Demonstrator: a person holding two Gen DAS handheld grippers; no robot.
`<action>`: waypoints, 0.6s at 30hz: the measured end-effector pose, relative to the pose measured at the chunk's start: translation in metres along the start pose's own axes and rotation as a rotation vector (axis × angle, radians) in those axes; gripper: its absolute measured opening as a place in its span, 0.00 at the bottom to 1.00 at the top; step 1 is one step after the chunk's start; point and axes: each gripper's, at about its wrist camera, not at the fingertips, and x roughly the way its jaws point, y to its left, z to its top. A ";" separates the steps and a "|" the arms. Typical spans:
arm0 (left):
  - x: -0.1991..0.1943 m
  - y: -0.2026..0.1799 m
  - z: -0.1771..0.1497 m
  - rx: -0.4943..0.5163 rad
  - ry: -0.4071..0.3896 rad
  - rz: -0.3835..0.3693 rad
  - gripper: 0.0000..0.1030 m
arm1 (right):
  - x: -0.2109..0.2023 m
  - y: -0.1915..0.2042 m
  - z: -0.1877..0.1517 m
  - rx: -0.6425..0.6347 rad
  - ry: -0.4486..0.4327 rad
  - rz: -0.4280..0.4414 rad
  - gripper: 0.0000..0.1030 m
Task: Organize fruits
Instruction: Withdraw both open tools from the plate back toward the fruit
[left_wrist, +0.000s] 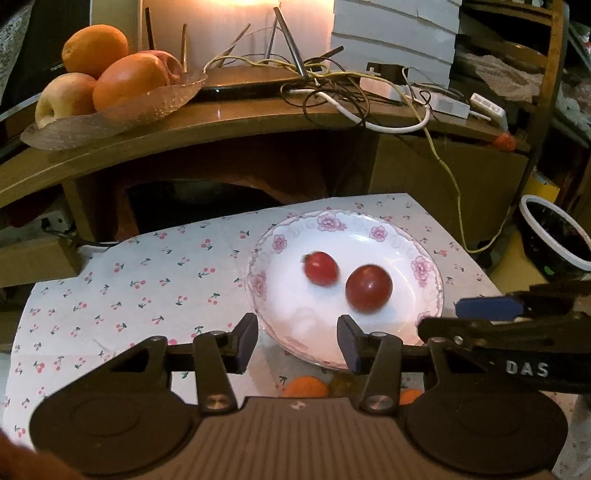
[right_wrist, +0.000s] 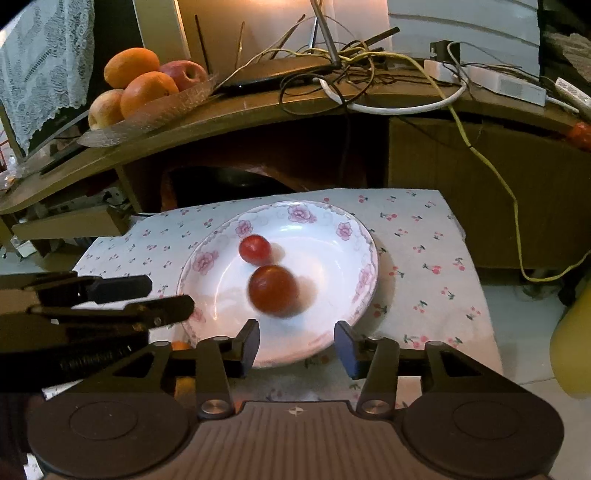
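Two red fruits (left_wrist: 345, 278) lie on flowered plate (left_wrist: 428, 254) near table's far edge, looking blurred, maybe rolling. Both claws, left (left_wrist: 297, 345) & right (right_wrist: 297, 345), part-open, empty; wait w/ next pick.

Both wrist views down-angled, near, sharing plate (left_wrist: 258, 258)

Two red fruits (left_wrist: 347, 280) on white pink-flowered plate (left_wrist: 391, 229); cherry-print white cloth (left_wrist: 147, 280).
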 end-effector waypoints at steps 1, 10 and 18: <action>-0.002 0.001 -0.001 0.002 0.001 -0.001 0.50 | -0.003 -0.001 -0.002 0.000 0.001 0.005 0.47; -0.021 -0.003 -0.014 0.052 0.029 -0.025 0.51 | -0.011 -0.002 -0.019 -0.031 0.046 0.044 0.47; -0.039 0.008 -0.040 0.100 0.073 -0.062 0.52 | -0.013 0.006 -0.028 -0.072 0.080 0.082 0.49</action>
